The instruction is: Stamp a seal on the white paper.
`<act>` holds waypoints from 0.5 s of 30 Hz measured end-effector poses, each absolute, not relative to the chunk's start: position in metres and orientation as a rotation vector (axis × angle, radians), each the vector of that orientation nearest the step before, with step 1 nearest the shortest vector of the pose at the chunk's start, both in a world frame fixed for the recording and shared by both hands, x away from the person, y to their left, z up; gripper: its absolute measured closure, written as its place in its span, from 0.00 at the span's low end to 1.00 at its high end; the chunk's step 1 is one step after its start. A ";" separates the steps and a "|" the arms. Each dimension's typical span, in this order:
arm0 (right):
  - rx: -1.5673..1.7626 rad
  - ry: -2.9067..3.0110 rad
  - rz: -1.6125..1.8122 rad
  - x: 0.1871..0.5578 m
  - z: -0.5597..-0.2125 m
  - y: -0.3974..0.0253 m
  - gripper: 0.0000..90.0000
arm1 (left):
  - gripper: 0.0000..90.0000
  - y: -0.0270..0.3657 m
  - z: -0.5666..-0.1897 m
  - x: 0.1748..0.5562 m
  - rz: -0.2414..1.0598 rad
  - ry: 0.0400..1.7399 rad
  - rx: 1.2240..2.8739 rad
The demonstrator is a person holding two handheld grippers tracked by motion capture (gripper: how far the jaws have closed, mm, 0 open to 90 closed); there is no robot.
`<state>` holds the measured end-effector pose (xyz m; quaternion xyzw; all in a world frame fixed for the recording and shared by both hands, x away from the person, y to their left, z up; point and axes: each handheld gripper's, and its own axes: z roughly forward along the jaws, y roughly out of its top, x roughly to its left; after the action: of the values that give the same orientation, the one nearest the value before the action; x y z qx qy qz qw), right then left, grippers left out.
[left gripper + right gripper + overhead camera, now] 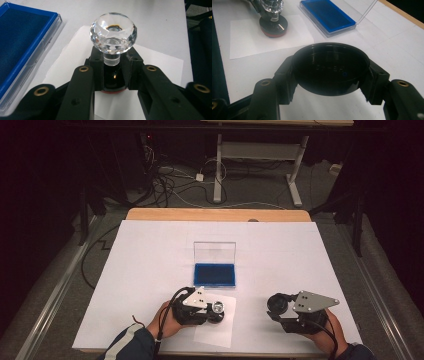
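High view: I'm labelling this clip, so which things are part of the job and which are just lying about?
In use: stamp in left gripper; cap in right gripper; paper sheet; open ink pad.
Lying about: floor cables; far desk frame.

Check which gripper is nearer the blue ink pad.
Left. The left gripper, shut on the stamp, sits just below the ink pad. The right gripper, holding the black cap, is farther right.

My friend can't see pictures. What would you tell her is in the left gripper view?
A stamp with a clear, crystal-cut knob on a black base is clamped between the two black jaws of the left hand-held gripper, standing on a sheet of white paper. To the left lies an open blue ink pad on the white table.
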<state>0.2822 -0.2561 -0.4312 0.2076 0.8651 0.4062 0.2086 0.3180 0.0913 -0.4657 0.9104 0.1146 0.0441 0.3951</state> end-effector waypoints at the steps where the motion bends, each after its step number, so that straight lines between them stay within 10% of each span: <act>1: 0.580 2.406 1.130 0.282 -0.431 -0.256 0.43 | 0.79 0.091 -0.467 0.318 0.096 0.298 2.302; 10: 0.585 2.404 1.135 0.282 -0.431 -0.257 0.43 | 0.52 0.090 -0.465 0.317 0.095 0.286 2.288; 15: 0.585 2.405 1.140 0.282 -0.431 -0.257 0.43 | 0.54 0.090 -0.461 0.316 0.109 0.276 2.242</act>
<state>0.2820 -0.2567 -0.4307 0.2100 0.8634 0.4093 0.2070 0.3161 0.0905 -0.4609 0.8970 0.1106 0.0438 0.4258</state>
